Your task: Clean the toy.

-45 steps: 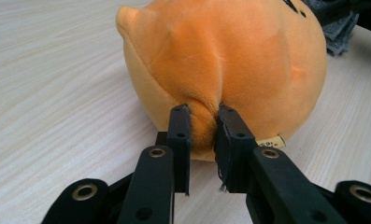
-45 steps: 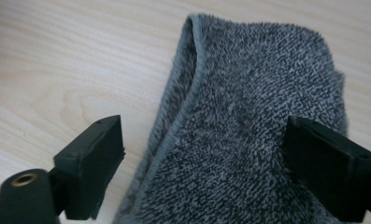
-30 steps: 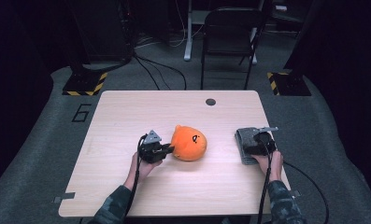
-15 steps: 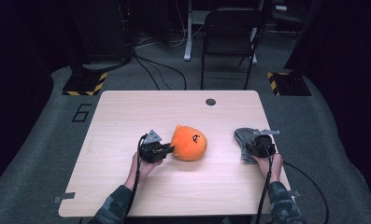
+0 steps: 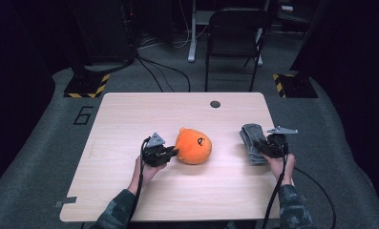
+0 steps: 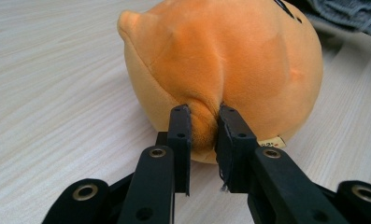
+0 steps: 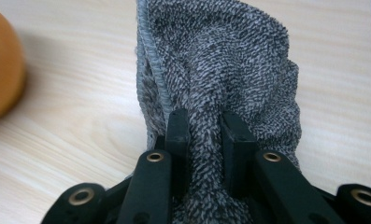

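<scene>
— While the person sits at the worktop (image 5: pixel 130 124), what do the left tongs (image 5: pixel 170 153) do?

— They are closed on the orange plush toy (image 5: pixel 193 145). In the left gripper view the two black jaws pinch a fold of the orange fabric (image 6: pixel 203 126) between them, low on the side of the toy. The toy lies on the wood, near the middle of the worktop, just beside the left hand (image 5: pixel 146 171).

— And the right tongs (image 5: pixel 262 148)?

— Their jaws have just been closing, and now they grip the grey towel (image 5: pixel 251 138). In the right gripper view a ridge of the towel (image 7: pixel 206 116) is squeezed between the jaws, and the cloth bunches up around them. The towel is at the right side of the worktop, well apart from the toy, close to the right edge.

— Does the towel lie flat?

— Not fully. The pinched part looks raised, but how much I cannot tell.
</scene>
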Action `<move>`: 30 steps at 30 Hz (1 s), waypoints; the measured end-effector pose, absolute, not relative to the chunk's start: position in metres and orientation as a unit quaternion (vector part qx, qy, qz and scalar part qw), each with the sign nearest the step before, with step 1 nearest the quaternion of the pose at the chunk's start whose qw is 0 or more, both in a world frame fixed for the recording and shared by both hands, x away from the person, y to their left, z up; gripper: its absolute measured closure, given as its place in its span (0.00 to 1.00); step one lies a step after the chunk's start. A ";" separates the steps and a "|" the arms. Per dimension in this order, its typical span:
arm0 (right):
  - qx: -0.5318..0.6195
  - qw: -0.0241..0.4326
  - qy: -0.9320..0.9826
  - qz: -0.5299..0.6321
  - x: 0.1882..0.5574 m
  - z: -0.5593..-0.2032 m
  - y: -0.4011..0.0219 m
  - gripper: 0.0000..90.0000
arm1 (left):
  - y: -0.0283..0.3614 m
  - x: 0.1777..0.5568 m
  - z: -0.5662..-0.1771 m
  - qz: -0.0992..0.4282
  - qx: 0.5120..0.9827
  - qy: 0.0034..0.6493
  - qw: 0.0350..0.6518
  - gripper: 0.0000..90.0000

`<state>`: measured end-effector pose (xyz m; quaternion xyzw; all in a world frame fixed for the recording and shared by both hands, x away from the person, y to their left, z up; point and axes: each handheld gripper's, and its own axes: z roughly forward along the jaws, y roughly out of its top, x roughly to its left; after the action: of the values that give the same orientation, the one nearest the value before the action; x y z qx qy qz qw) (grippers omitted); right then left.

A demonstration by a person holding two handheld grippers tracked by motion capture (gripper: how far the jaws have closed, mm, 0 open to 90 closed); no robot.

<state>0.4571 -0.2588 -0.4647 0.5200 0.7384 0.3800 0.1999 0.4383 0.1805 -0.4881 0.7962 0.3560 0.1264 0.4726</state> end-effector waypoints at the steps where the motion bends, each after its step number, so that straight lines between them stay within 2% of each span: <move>1: 0.520 0.200 0.738 0.380 0.457 -0.465 -0.259 0.84 | 0.181 0.438 -0.488 0.123 0.797 0.356 0.472 0.85; 12: 0.486 0.182 0.752 0.407 0.450 -0.437 -0.236 0.84 | 0.180 0.440 -0.487 0.131 0.798 0.353 0.470 0.85; 22: 0.423 0.173 0.784 0.420 0.457 -0.415 -0.173 0.84 | 0.177 0.441 -0.485 0.131 0.793 0.357 0.476 0.85; 30: 0.402 0.164 0.788 0.436 0.457 -0.404 -0.149 0.84 | 0.174 0.438 -0.482 0.134 0.797 0.357 0.469 0.85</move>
<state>0.4571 -0.1486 -0.4045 0.4024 0.7883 0.4357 0.1637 0.4380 0.1743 -0.4820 0.7966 0.3569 0.1343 0.4691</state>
